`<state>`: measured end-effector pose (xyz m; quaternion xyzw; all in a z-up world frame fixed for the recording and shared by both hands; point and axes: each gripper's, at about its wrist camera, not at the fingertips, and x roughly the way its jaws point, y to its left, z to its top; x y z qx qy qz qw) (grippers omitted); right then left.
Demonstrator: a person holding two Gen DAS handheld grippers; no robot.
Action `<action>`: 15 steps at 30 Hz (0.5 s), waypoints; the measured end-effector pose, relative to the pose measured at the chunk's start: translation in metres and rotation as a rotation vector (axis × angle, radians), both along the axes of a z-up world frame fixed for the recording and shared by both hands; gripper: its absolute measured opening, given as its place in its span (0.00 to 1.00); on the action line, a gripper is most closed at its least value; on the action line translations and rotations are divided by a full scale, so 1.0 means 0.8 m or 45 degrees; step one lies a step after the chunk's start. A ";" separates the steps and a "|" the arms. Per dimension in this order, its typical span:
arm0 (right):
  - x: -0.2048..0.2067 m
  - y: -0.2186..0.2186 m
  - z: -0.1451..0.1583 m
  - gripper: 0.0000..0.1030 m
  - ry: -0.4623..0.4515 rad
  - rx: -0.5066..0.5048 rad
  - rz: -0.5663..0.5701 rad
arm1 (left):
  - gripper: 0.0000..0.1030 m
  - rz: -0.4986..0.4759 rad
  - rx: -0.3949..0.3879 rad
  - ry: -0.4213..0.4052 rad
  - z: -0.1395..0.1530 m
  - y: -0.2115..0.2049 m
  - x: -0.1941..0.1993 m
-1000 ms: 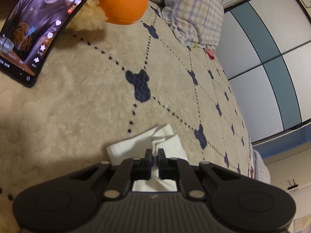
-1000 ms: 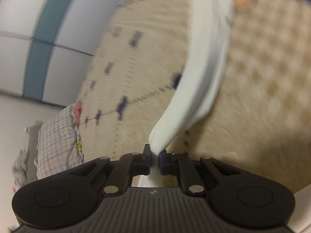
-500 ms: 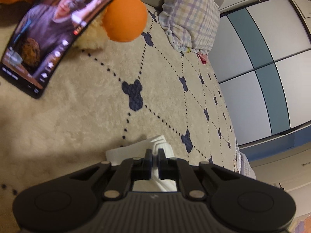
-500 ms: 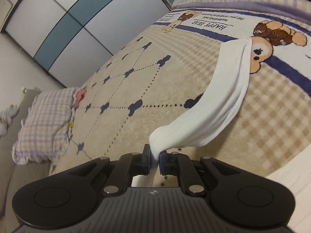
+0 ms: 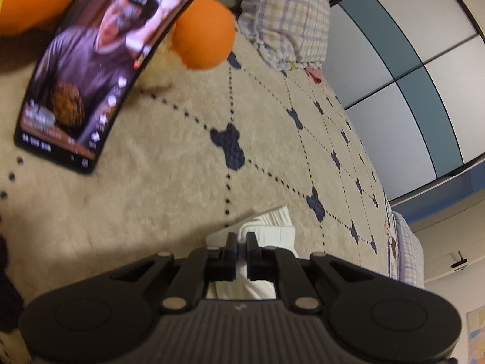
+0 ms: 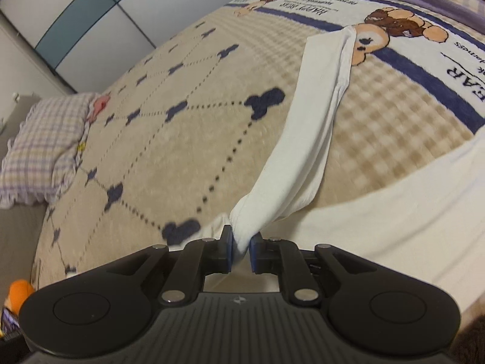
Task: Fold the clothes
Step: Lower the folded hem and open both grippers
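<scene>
White garment (image 6: 306,139) crosses blanket (image 6: 409,97) lettered "HAPPY BEAR" (image 6: 307,9).

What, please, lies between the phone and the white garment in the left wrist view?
Only bare beige fleece blanket with dotted navy lines separates phone and white garment.

Left hand-held gripper (image 5: 238,247) clamped shut; right hand-held gripper (image 6: 241,250) opening (both angled downward)

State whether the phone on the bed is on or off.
On. The phone lies on the beige blanket with its screen lit, showing a video with app icons.
</scene>
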<state>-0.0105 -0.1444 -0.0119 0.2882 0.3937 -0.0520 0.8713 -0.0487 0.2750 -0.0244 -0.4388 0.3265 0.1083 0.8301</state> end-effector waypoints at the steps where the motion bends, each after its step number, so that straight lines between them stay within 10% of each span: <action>1: -0.002 0.002 -0.002 0.16 0.010 -0.016 0.014 | 0.05 -0.009 0.021 0.028 -0.001 0.000 0.001; 7: -0.006 0.006 -0.007 0.23 0.073 -0.070 0.043 | 0.11 -0.071 0.060 0.155 -0.011 0.002 0.005; 15: -0.020 -0.004 0.007 0.30 -0.021 -0.153 -0.008 | 0.25 -0.255 0.307 -0.065 0.043 -0.011 0.020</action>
